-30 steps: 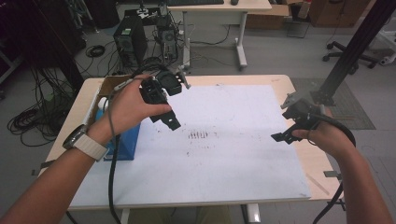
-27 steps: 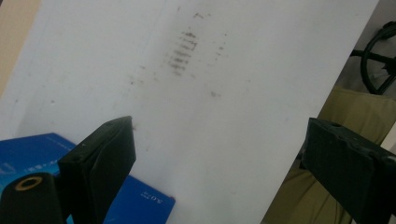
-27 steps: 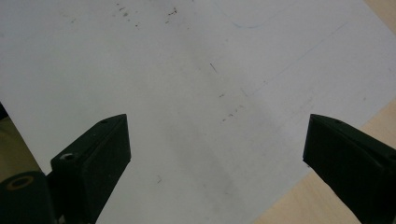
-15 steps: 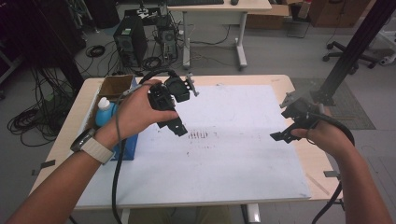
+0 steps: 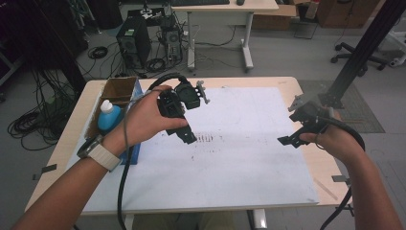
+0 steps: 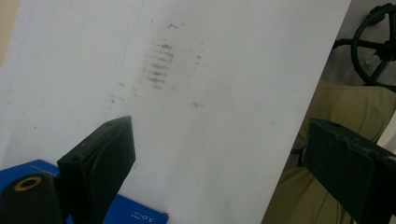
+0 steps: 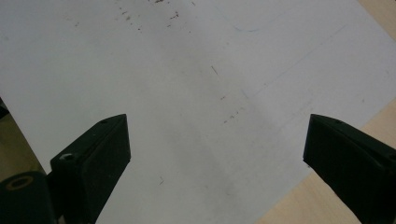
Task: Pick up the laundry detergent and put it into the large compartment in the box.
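While both forearms reach in from the near edge in the high view, the left hand [image 5: 143,120] lifts the left gripper [image 5: 187,138] above the middle-left of the white sheet [image 5: 239,167], its black jaws pointing down and toward the person. From the left gripper view those jaws stand wide apart with nothing between them, over a smudge of dark marks [image 6: 159,70] on the sheet. A pale watch strap [image 5: 103,155] wraps the left wrist.

At the sheet's right edge the right hand [image 5: 335,141] holds the right gripper [image 5: 289,141] low, jaws aimed leftward across the sheet. The right gripper view shows them also spread wide and empty, above bare white sheet and a strip of wooden table [image 7: 327,200].

Most of the left gripper's body is covered by the fingers around it, and the right gripper's jaws look small and dark from above.

Beside the left forearm sits a cardboard box [image 5: 117,91] with a blue bottle [image 5: 109,117] in it, partly hidden by the hand. A blue item [image 6: 135,212] is cut off at the bottom of the left gripper view. Beyond the table stand a computer tower [image 5: 134,40], loose cables [image 5: 33,120] and a second desk [image 5: 225,7].
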Demonstrator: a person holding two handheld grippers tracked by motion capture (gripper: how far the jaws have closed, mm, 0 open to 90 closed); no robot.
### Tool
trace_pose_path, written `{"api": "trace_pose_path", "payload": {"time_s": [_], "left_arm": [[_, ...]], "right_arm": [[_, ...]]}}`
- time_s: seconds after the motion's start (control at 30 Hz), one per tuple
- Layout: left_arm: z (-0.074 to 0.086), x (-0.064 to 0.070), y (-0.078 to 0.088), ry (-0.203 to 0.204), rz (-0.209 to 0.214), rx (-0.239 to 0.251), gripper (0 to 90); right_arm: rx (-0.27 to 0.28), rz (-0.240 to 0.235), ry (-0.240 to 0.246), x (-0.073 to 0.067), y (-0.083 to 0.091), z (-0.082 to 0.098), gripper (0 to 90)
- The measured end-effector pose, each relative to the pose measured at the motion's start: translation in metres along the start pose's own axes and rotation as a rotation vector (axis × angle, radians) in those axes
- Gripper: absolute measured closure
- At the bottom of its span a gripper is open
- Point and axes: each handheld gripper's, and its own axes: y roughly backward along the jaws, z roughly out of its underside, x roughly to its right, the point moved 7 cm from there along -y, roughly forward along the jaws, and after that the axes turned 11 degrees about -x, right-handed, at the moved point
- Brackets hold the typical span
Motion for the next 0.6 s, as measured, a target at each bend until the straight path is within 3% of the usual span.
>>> {"api": "trace_pose_path", "payload": {"time_s": [0.6], "left_arm": [[-0.0012,0.0034,-0.0009,-0.013,0.007,0.030,9.7]], "right_arm": [[0.004,-0.001,0.000,0.0004,-0.0007,-0.0010,7.5]]}}
